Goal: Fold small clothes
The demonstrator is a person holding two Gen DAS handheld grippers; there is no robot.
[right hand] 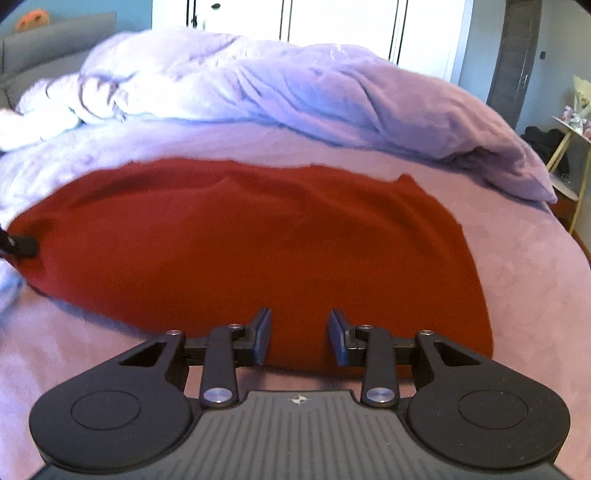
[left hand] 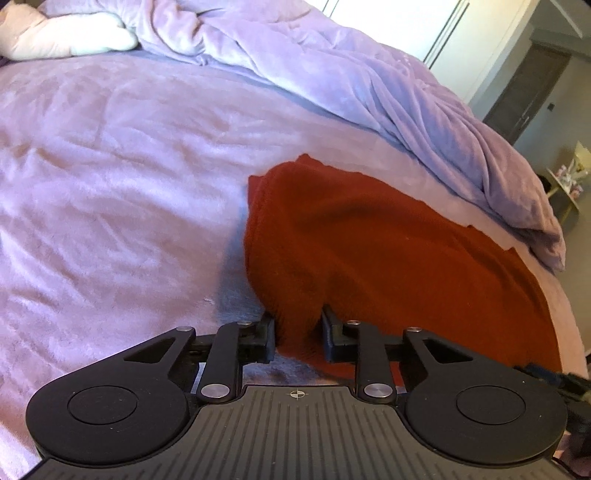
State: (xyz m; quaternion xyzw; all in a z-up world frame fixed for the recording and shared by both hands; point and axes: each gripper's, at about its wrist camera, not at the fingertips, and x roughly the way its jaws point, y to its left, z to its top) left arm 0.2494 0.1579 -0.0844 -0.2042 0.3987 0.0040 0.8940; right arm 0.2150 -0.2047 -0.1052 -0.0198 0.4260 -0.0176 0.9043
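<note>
A dark red knit garment (left hand: 369, 251) lies spread on the lilac bed cover (left hand: 110, 192). My left gripper (left hand: 298, 332) has its jaws closed on the garment's near left edge, with a bunch of red cloth pinched between them. The left gripper also shows at the far left of the right wrist view (right hand: 22, 245), at the garment's corner. In the right wrist view the garment (right hand: 258, 243) fills the middle. My right gripper (right hand: 300, 338) is open, its fingers straddling the garment's near edge with cloth between them but not pinched.
A rumpled lilac duvet (right hand: 295, 92) is heaped along the far side of the bed. A white pillow (left hand: 62, 35) lies at the far left. White wardrobe doors (right hand: 332, 26) stand behind. A small side table (right hand: 572, 147) stands off the bed's right edge.
</note>
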